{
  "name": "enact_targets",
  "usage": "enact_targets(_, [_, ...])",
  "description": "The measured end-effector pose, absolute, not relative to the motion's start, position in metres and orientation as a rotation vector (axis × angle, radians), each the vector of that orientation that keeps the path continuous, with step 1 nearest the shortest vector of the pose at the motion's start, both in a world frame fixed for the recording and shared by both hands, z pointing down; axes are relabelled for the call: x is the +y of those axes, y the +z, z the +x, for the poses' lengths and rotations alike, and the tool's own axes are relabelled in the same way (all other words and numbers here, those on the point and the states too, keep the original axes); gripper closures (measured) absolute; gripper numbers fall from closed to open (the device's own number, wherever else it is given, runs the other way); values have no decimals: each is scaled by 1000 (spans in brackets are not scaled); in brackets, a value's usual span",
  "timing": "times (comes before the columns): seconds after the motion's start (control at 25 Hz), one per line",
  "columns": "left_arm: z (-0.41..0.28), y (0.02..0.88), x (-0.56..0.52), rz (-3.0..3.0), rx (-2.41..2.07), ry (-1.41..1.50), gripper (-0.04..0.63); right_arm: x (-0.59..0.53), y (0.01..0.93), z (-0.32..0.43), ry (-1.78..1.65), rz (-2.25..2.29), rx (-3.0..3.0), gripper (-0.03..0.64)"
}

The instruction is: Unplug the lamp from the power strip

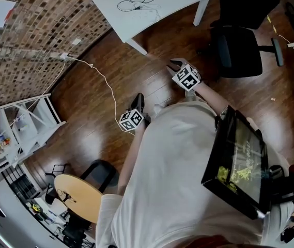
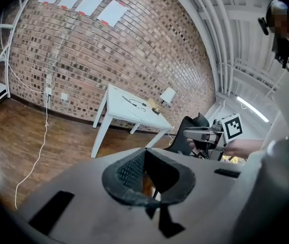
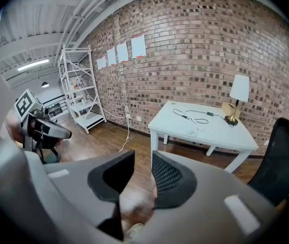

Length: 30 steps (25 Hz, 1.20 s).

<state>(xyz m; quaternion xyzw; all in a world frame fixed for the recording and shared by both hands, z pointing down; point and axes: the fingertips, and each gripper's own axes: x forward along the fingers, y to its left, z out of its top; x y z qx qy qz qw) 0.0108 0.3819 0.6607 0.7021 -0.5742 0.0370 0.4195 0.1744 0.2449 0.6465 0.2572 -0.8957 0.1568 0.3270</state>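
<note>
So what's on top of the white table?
A lamp at the far corner, its black cord looped across the table, and a white power strip. Whether the plug is seated is too small to tell.

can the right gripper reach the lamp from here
Probably not yet: the right gripper, open and empty, hangs well short of the lamp on the white table. Only wooden floor lies between, so stepping closer should do.

White surface (image 3: 220,131); red-brown brick wall (image 3: 195,50); dark brown plank floor (image 1: 79,128); white-shaded lamp (image 3: 239,88), brass base; black office chair (image 1: 237,50).
</note>
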Motion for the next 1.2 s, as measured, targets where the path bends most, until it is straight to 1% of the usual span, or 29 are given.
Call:
enact_targets(0.68, [15,665,394,1765,-1411,114,592,270,662,169,411,623,-2316,521])
enact_targets(0.88, [28,670,389,1767,-1419,127,592,263,668,184,407,624,-2331,521])
enact_targets(1.04, [30,665,385,1783,-1407,149,592,253,650,195,464,713,-2373,523])
enact_targets(1.2, [19,639,368,1812,-1446,109,592,235,621,208,494,811,-2419,526])
